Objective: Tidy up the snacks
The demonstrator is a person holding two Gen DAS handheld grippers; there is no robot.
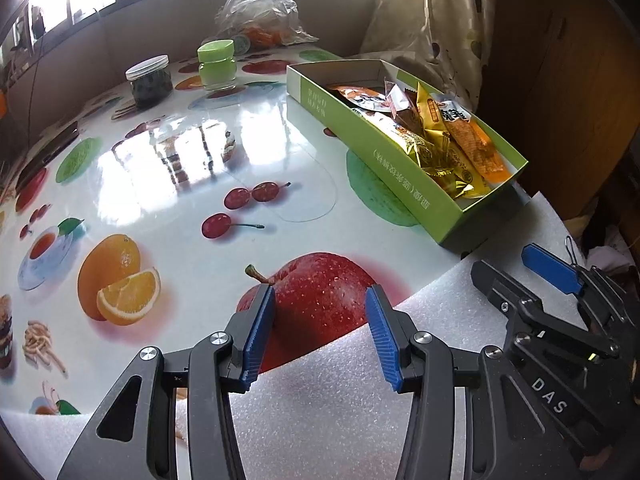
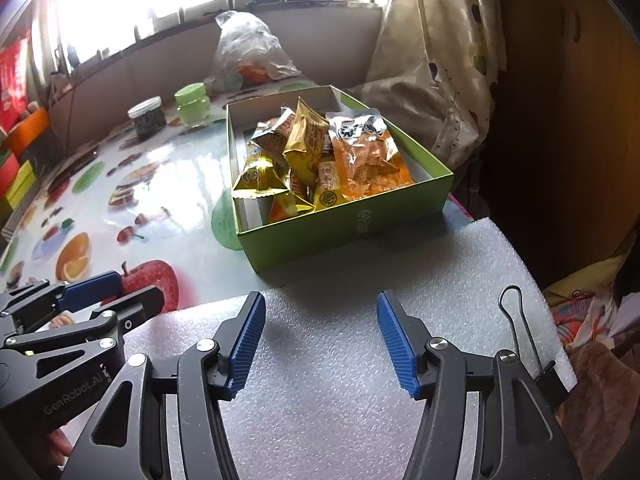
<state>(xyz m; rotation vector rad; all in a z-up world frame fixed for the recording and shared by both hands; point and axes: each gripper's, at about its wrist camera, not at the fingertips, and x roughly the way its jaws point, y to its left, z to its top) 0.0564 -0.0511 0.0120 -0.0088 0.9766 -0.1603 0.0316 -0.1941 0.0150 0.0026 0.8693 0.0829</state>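
Note:
A green cardboard box (image 1: 384, 148) (image 2: 348, 224) stands on the fruit-print table, its near end resting on a white foam sheet (image 2: 360, 280). Inside lie several snack packets (image 2: 316, 160) (image 1: 440, 136), gold and orange ones. My left gripper (image 1: 320, 304) hovers open over the printed red apple at the foam's edge, nothing between its blue pads. My right gripper (image 2: 320, 312) is open above the foam, short of the box, and empty. Each gripper shows in the other's view: the right gripper (image 1: 520, 268) at the lower right, the left gripper (image 2: 132, 292) at the lower left.
At the table's far side stand a dark-filled jar with a clear lid (image 1: 150, 80), a green-lidded jar (image 1: 218, 66) and a crumpled plastic bag (image 1: 260, 12). A patterned curtain (image 2: 432, 60) hangs behind the box. A black binder clip (image 2: 532, 344) grips the foam's right edge.

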